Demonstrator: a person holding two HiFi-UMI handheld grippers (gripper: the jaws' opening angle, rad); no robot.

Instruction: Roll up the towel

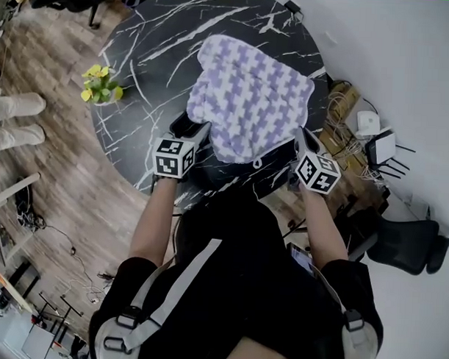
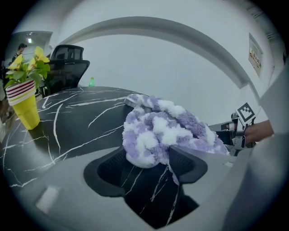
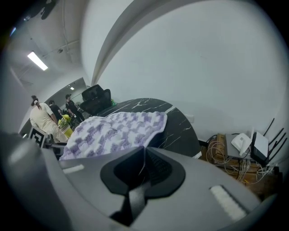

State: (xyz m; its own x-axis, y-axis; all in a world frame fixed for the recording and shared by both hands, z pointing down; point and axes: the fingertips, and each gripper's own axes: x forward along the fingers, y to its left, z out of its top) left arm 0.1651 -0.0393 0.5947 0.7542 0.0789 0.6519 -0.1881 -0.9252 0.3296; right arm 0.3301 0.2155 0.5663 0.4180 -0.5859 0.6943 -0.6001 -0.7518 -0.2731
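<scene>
Two grippers work near edge of purple-and-white towel [image 1: 253, 95], which lies spread on black marbled bench [image 1: 140, 54]. Left gripper [image 1: 191, 125] at towel's near left corner: jaws partly apart, fluffy fold bunched between them, pads touching it on both sides. Right gripper [image 1: 304, 135] at near right corner: jaws together, thin towel edge pinched at tips. Yellow cup with flowers [image 1: 100, 87] stands left of towel, well apart.

The towel [image 1: 249, 99] is lilac and white in a houndstooth check. Under the towel, the worktop [image 1: 148, 55] is black marble with thin white veins. Left of the towel are yellow flowers [image 1: 98, 76] with green leaves, in a yellow cup [image 2: 26, 113] banded red and white.
</scene>
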